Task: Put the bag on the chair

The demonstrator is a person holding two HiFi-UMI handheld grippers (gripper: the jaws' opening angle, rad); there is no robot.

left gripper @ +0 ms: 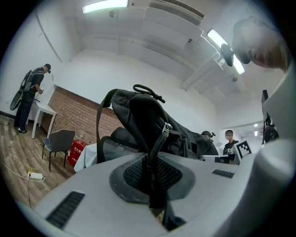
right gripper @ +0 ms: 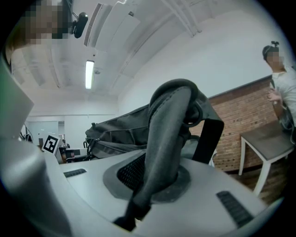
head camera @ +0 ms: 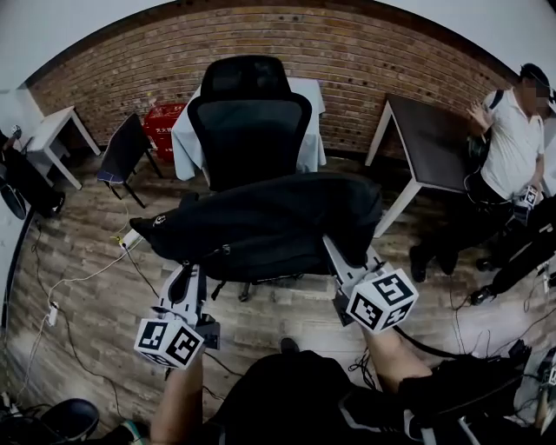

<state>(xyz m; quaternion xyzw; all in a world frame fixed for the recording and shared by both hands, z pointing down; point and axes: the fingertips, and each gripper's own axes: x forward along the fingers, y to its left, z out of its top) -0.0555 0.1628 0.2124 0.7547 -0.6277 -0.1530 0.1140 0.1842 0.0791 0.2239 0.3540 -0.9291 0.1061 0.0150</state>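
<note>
Room bright and evenly lit from ceiling tube lights [left gripper: 105, 5]. One tube [right gripper: 89, 74] glares pure white in right gripper view. Shadows on floor [head camera: 95, 330] soft, weak. Black bag [head camera: 269, 222] shows almost no detail in head view. Strong fisheye: brick wall [head camera: 347, 52] bends, corners black. Nearest foreground in both gripper views slightly soft.

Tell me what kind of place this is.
Probably an office or indoor workroom: a black office chair on a wood-look floor, a white table near a brick wall, and a ceiling strip light overhead.
</note>
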